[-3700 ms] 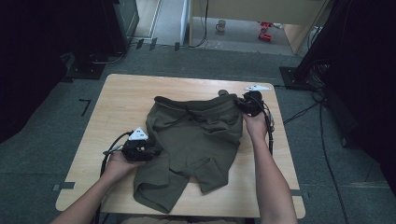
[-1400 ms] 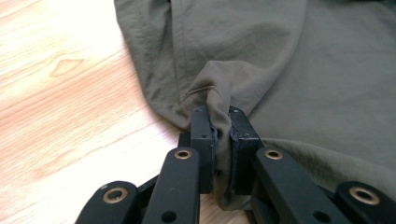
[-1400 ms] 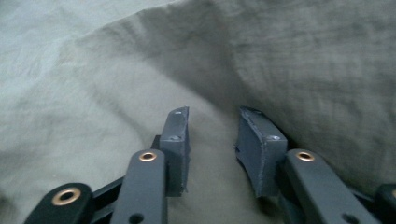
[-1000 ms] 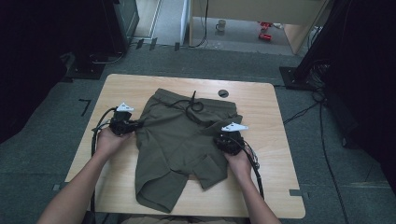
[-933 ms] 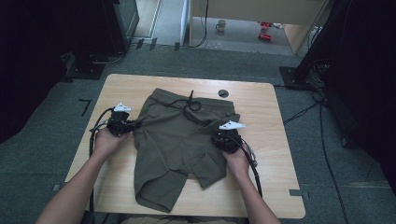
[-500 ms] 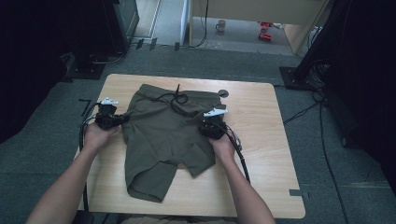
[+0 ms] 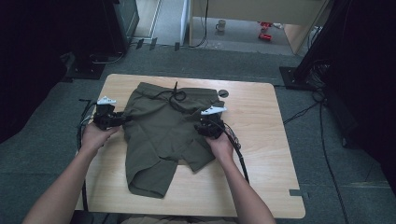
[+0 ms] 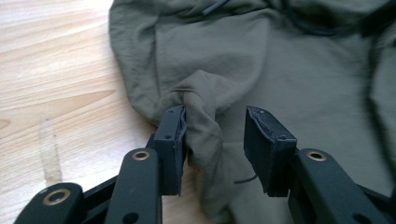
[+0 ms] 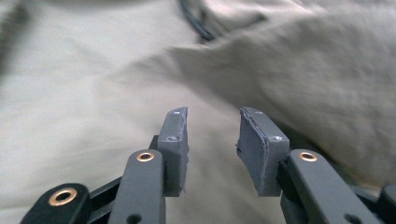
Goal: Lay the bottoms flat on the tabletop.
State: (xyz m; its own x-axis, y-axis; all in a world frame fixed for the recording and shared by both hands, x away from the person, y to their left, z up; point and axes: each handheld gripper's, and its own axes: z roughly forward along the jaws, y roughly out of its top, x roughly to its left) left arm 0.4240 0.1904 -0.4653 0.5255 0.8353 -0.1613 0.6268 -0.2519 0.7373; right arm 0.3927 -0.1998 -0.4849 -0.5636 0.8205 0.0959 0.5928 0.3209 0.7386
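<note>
Olive green shorts (image 7: 163,135) lie flat on the wooden table (image 7: 261,154), waistband and black drawstring (image 7: 173,94) at the far side. My left gripper (image 7: 122,120) sits at the shorts' left edge. In the left gripper view its jaws (image 8: 215,135) have just been opening. A bunched fold of the fabric (image 8: 201,126) stands between them, against one pad and clear of the other. My right gripper (image 7: 201,128) rests on the shorts' right side. Its jaws (image 9: 214,140) have also just opened a little further and stand apart over the cloth (image 9: 93,93), pinching nothing.
A small black round grommet (image 7: 223,94) is set in the table beyond the waistband. Bare wood lies to the right of the shorts and along the near edge. Cables trail from both grippers, and grey floor surrounds the table.
Over the last second both hands drew the shorts leftward and a bit farther away. The left jaws then opened off the fabric fold.
</note>
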